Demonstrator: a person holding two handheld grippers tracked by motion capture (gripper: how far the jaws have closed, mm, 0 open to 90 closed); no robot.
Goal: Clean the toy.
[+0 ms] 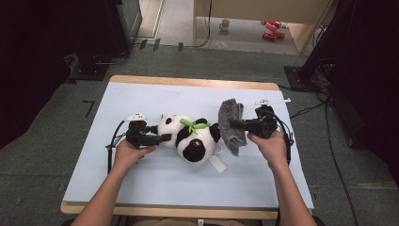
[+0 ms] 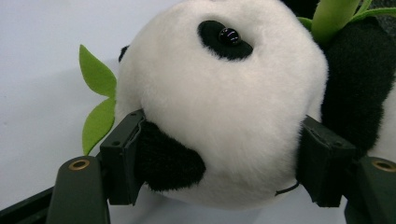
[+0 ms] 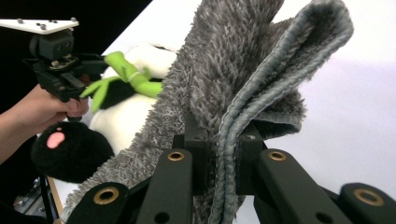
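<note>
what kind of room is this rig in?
Probably a lab or office workspace set up for recording: a table under a pale sheet, grey carpet floor, loose cables and dark equipment stands around it.

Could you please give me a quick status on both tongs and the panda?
Left tongs clamped on plush panda head. Right tongs shut on folded grey cloth, held beside the panda. Nothing in the way.
</note>
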